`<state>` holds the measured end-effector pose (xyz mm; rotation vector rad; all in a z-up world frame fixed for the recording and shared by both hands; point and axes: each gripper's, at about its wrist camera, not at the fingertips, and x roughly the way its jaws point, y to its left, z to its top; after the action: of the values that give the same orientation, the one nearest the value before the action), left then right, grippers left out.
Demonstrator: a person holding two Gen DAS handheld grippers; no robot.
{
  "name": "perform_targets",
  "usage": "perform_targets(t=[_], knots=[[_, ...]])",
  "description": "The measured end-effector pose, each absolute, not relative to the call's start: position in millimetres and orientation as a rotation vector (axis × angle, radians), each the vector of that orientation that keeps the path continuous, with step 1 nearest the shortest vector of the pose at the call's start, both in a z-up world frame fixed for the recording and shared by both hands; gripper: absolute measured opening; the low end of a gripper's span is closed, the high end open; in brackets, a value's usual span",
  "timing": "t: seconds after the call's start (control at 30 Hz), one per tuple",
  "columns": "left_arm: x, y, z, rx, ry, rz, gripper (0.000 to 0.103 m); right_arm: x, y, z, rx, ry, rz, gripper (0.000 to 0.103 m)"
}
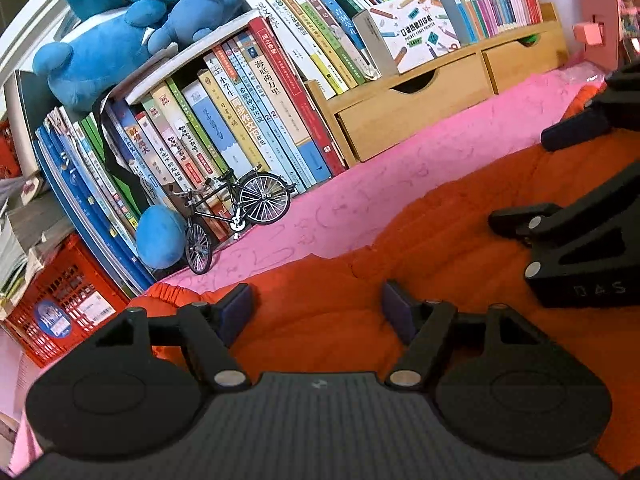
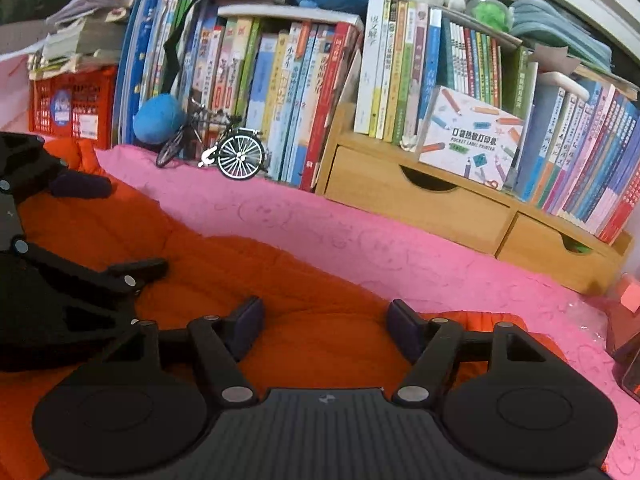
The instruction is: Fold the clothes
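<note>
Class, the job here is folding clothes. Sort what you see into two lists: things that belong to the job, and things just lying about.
Belongs to the job:
- orange garment
- left gripper
- right gripper
- pink cloth it lies on

Just lying about:
- model bicycle
- books
- blue plush toys
- wooden drawers
- red crate
- printer box

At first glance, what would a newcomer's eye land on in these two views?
The bright orange garment spread across the pink cover, with the left tool and right tool both open just above it. Behind, a packed row of books with a small model bicycle parked in front.
</note>
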<state>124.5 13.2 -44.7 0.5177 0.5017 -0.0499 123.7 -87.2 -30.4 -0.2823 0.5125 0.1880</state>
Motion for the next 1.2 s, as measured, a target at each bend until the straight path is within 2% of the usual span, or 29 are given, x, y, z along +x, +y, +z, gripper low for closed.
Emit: perform_targets(t=[0.33, 0.53, 0.73, 1.2], knots=[[122, 13, -46, 0.53, 0.492, -0.044, 0.072, 121, -82, -37, -0.325, 0.5, 0.173, 0.072], [120, 19, -44, 0.536, 0.486, -0.048, 0.076, 119, -88, -38, -0.346, 0.494, 0.139, 0.082], [117, 35, -41, 0.533, 0.477, -0.03, 0.081, 113, -101, -38, -0.38, 0.472, 0.08, 0.086], [117, 96, -35, 0.464, 0.512, 0.104, 0.083, 110, -174, -44, -0.293, 0.538, -0.062, 0.088]])
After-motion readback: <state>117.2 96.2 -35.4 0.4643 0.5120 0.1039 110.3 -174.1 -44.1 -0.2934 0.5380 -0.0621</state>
